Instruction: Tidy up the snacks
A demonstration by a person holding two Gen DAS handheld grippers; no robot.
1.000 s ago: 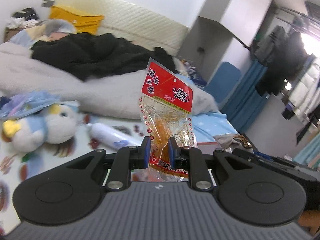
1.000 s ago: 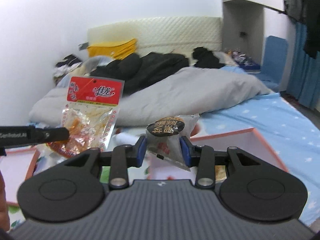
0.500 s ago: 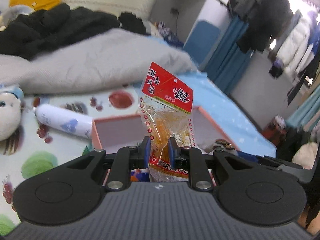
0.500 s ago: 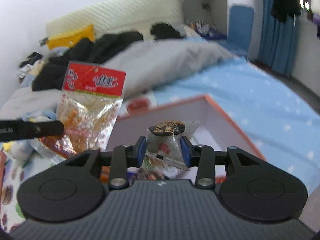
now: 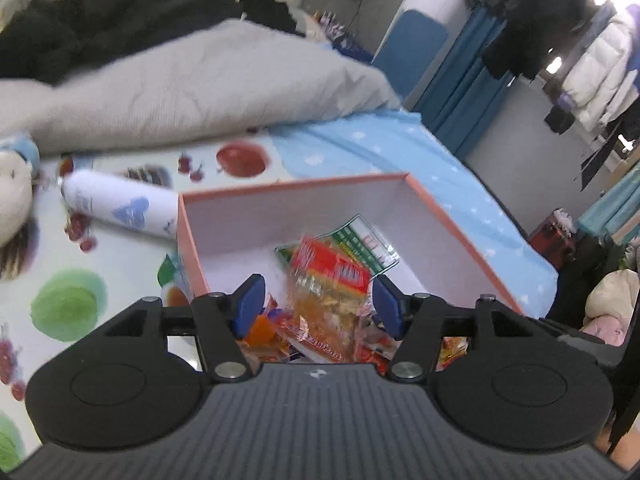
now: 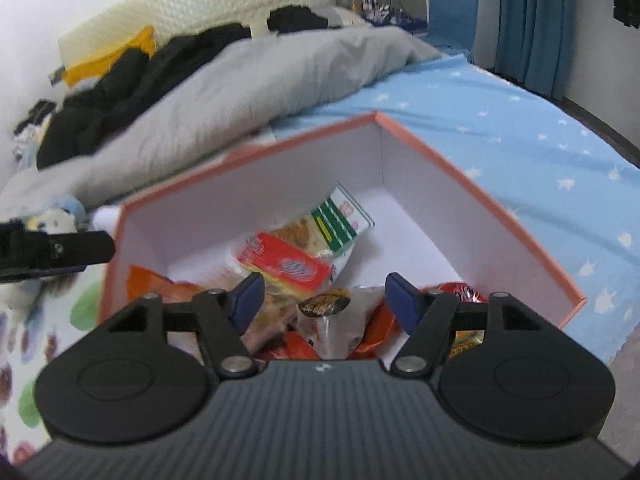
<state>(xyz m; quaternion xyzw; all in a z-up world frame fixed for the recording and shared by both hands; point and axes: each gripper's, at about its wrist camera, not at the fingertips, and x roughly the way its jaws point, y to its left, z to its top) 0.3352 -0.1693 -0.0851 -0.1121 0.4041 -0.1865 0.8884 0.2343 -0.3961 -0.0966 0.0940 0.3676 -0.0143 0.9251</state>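
Note:
A pink-rimmed box (image 5: 288, 188) (image 6: 460, 172) with white walls sits on the bed and holds several snack packets. My left gripper (image 5: 316, 304) is open above its near edge. The red-topped clear snack packet (image 5: 332, 276) lies loose between the jaws, blurred, over the other snacks; it also shows in the right wrist view (image 6: 284, 264). My right gripper (image 6: 322, 296) is open over the box. The clear triangular packet with a dark label (image 6: 332, 316) lies free between its jaws on the pile. A green-striped packet (image 5: 364, 240) (image 6: 340, 220) lies further in.
A white tube (image 5: 120, 208) lies on the fruit-print sheet left of the box. A plush toy (image 5: 12, 196) is at far left. A grey duvet (image 5: 192, 84) and black clothes lie behind. The left gripper's side (image 6: 52, 252) shows at the left of the right wrist view.
Both grippers have opened and let go of their packets, which have dropped into the box. Both views have tilted down closer over the box.

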